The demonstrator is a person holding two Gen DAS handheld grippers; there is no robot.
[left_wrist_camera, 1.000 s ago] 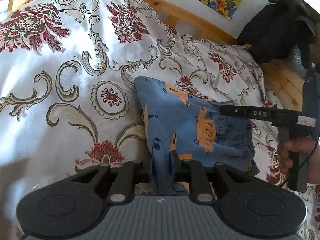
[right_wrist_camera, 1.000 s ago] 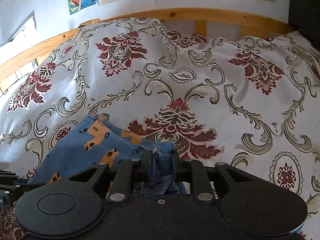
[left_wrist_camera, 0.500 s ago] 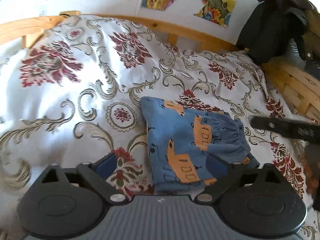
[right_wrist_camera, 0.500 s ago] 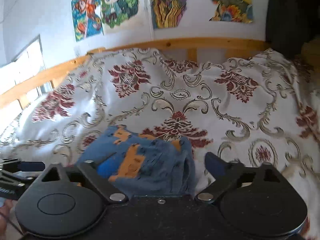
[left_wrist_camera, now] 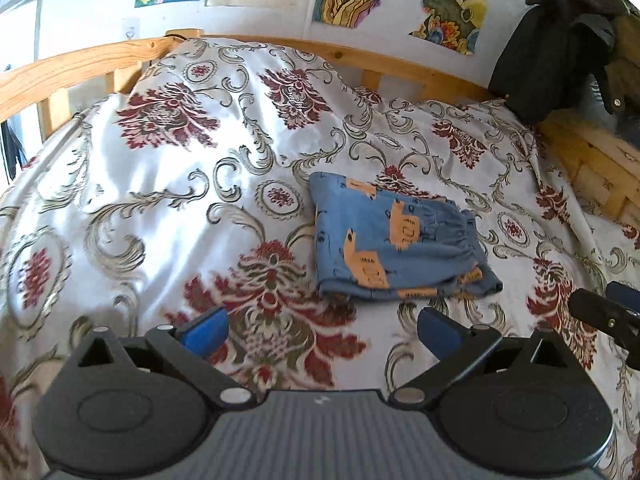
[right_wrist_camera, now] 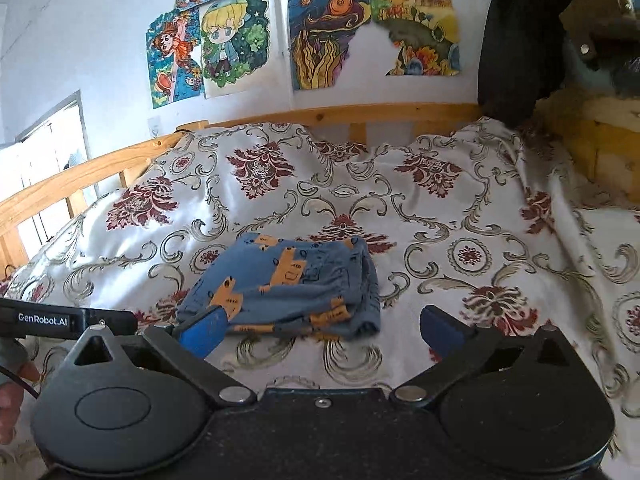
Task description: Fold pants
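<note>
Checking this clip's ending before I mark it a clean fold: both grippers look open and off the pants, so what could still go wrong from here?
1. The folded pants lie on a glossy, rumpled bedspread; the bundle might slide or relax.
2. The near edge shows loose layers and the gathered waistband bulges, so the fold may spring open.
3. The left gripper and right gripper hover open close by; a careless move could snag the edge.

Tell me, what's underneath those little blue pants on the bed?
The folded blue pants lie on the floral bedspread, which shows all around them. The patch directly beneath is covered, and so are the inner folded layers. Both grippers, left and right, are open and hold nothing.
</note>
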